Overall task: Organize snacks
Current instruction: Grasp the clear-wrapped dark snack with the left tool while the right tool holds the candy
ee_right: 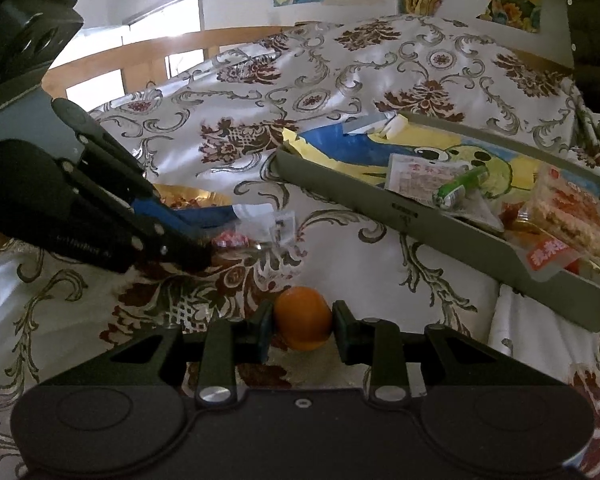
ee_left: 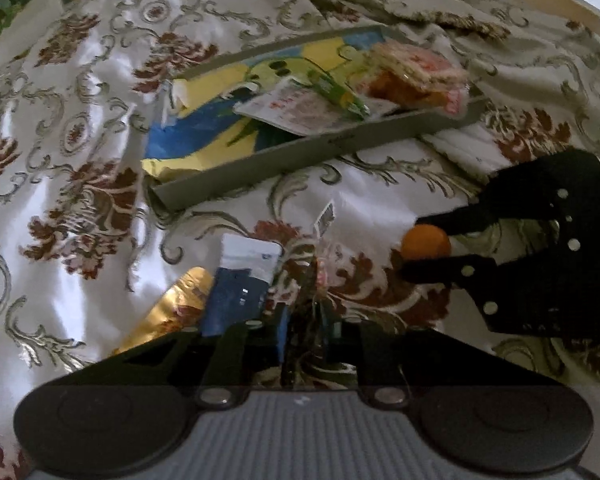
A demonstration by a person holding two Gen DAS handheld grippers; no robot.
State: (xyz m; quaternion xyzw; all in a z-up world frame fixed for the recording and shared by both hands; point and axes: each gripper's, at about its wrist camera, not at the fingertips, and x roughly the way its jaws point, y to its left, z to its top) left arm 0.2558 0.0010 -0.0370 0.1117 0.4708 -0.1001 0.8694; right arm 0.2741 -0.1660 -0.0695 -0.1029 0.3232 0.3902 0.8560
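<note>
Grey tray (ee_right: 400, 212) of snacks, gold packet (ee_left: 168, 308), floral cloth (ee_left: 80, 120)

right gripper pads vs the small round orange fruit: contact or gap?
Touching. The right wrist view shows both pads of the right gripper pressed against opposite sides of the small round orange fruit, no gap visible either side.

Your left gripper (ee_right: 204, 254) closes low over the clear wrapper (ee_right: 260, 224), and its tips are too dark to tell what they pinch. The blue packet (ee_left: 240, 288) runs under your fingers (ee_left: 228, 344). The gold bag (ee_right: 188, 198) shows only a strip behind that gripper. Tray (ee_right: 380, 204) print is blurred; its far right end runs off frame.
</note>
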